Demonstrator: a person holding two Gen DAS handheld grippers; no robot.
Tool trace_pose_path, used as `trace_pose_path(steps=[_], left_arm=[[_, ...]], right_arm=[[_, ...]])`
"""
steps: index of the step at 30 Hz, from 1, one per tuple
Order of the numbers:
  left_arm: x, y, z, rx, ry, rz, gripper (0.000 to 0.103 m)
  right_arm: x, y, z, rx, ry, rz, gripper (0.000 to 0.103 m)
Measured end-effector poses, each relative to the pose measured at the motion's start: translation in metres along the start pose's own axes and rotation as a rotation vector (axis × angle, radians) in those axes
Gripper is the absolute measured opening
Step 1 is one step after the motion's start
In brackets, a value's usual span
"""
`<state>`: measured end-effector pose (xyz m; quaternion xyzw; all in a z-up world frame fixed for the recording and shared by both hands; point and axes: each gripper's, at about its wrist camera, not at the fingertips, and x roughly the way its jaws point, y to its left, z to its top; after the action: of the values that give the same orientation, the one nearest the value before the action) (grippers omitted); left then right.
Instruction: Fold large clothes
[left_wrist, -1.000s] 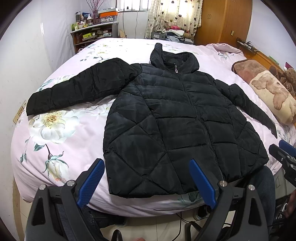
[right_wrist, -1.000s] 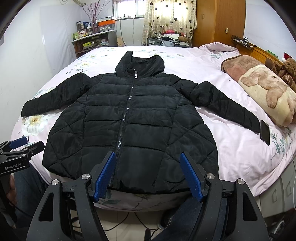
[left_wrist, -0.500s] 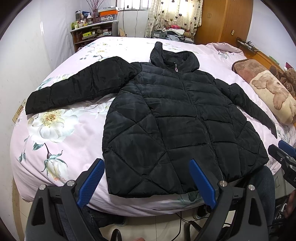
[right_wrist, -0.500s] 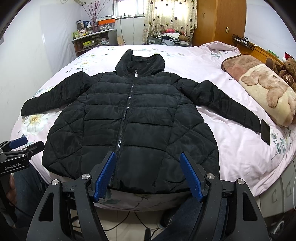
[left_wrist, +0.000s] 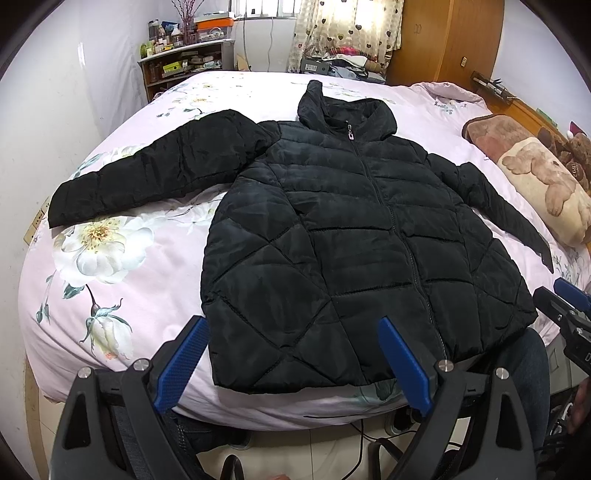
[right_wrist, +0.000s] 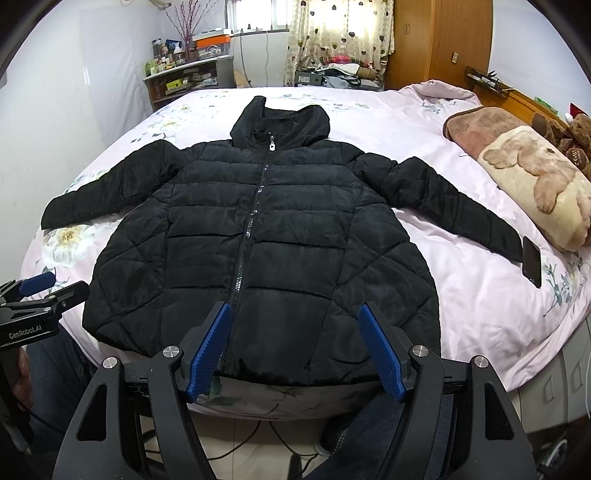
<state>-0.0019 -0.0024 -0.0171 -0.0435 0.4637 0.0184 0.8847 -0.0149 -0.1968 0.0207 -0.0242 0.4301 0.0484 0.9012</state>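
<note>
A black quilted hooded jacket (left_wrist: 351, 236) (right_wrist: 258, 236) lies flat and zipped on the bed, front up, both sleeves spread outward. Its hem reaches the bed's near edge. My left gripper (left_wrist: 291, 354) hovers open just short of the hem's left part, blue pads wide apart with nothing between them. My right gripper (right_wrist: 295, 343) is open too, over the hem near the zipper's lower end. Each gripper shows at the edge of the other's view: the right gripper (left_wrist: 565, 314) and the left gripper (right_wrist: 40, 291).
The bed has a pink floral sheet (left_wrist: 110, 258) (right_wrist: 461, 295). A dark phone (right_wrist: 532, 262) lies by the right sleeve cuff. A rolled bear-print blanket (right_wrist: 535, 184) and plush toys sit at the right. Shelves, a wardrobe and curtains stand behind. A person's jeans-clad legs (right_wrist: 369, 424) are below.
Both grippers have edged slightly forward toward the jacket's hem, so the jacket sits a little nearer in both views. Both stay open; the jacket has not moved.
</note>
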Motion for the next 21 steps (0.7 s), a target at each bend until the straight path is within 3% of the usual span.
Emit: trace_pose_path(steps=[21], left_arm=[[0.009, -0.003, 0.011, 0.016, 0.013, -0.005, 0.094]], right_arm=[[0.008, 0.000, -0.002, 0.000, 0.020, 0.002, 0.071]])
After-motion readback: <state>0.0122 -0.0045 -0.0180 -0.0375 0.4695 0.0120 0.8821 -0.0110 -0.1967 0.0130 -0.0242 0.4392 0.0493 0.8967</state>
